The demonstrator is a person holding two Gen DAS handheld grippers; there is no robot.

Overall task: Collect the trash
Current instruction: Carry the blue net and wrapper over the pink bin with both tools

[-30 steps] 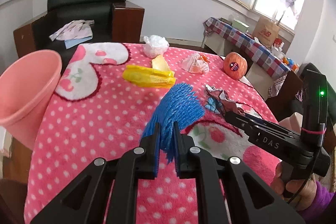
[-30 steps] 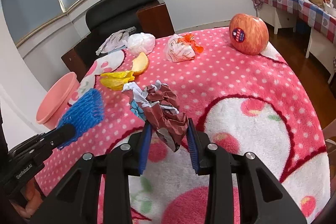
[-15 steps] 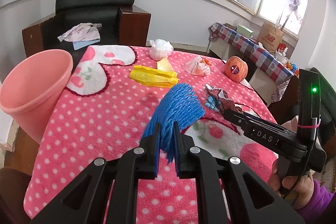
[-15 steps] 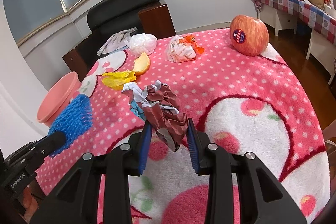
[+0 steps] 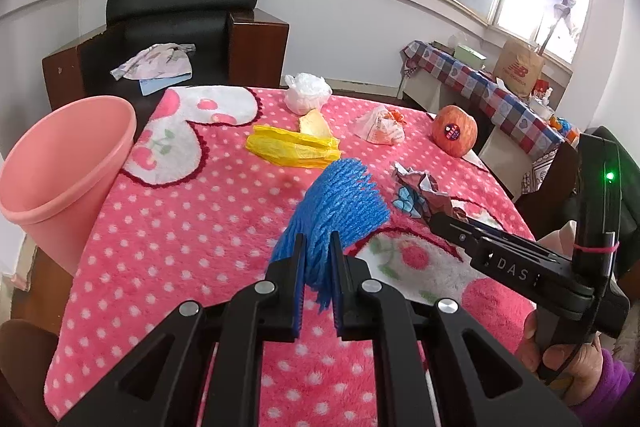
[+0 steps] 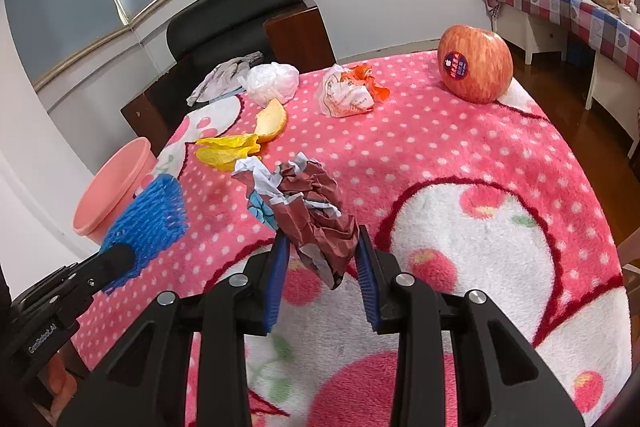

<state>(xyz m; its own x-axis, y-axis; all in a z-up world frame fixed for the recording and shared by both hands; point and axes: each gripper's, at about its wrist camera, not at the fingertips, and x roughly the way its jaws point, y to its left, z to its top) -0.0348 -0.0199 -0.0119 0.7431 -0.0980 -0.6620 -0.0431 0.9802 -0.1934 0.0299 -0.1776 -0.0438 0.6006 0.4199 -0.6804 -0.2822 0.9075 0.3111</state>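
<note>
Above the near part of the pink dotted counter (image 5: 192, 227), the left gripper (image 5: 317, 267) has its jaws nearly together, clamped on a blue foam net (image 5: 340, 203) that fans out ahead of them. The right gripper (image 6: 322, 279) holds its jaws partly apart, pressed on a crumpled brown paper wad (image 6: 312, 211). A pink bin (image 5: 64, 171) stands tilted off the counter's left edge. Toward the far edge lie a yellow bag (image 5: 292, 149), a piece of peel (image 5: 314, 123), a white bag (image 5: 306, 93) and a printed wrapper (image 5: 378, 129). An apple (image 6: 474, 63) sits near the far right corner.
</note>
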